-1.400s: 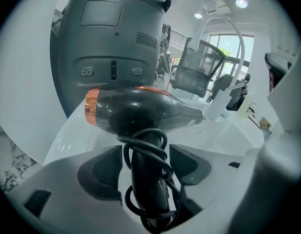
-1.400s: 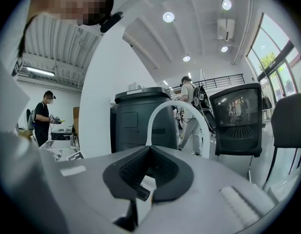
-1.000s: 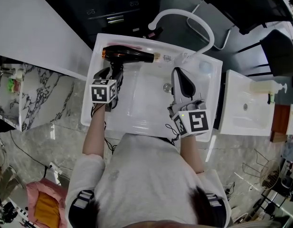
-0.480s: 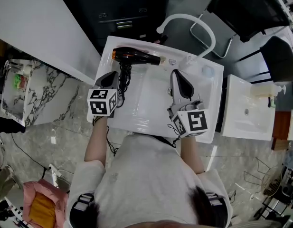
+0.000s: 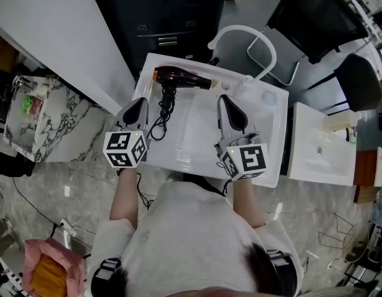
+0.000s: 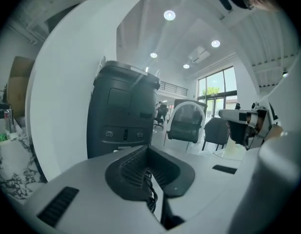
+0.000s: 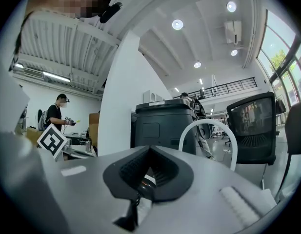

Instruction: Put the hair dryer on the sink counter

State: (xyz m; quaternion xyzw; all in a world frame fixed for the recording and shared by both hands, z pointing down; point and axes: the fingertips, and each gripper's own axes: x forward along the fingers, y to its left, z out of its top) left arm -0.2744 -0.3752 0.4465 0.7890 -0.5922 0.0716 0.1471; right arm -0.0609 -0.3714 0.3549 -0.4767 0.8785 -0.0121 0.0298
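The black hair dryer [image 5: 181, 78] with an orange rear ring lies on its side along the back rim of the white sink [image 5: 268, 166]. Its coiled cord [image 5: 161, 113] trails down into the basin. My left gripper [image 5: 140, 103] sits at the sink's left edge, below and left of the dryer, shut and holding nothing. In the left gripper view the cord [image 6: 151, 191] shows just beyond the closed left gripper [image 6: 150, 165]. My right gripper [image 5: 224, 99] hovers over the basin, right of the cord, also shut and holding nothing. The right gripper [image 7: 149, 172] faces the dryer's end [image 7: 143, 184].
A white curved spout [image 5: 256, 34] arches behind the sink. A second white basin [image 5: 321, 144] stands to the right, with a black chair [image 5: 314, 11] beyond. A dark cabinet [image 5: 166, 11] is behind, a white counter [image 5: 48, 36] and marble top [image 5: 45, 122] to the left.
My left gripper has let go of the dryer's handle, drawn back toward the person and closed. The dryer stays on the back rim. The right gripper has hardly moved.
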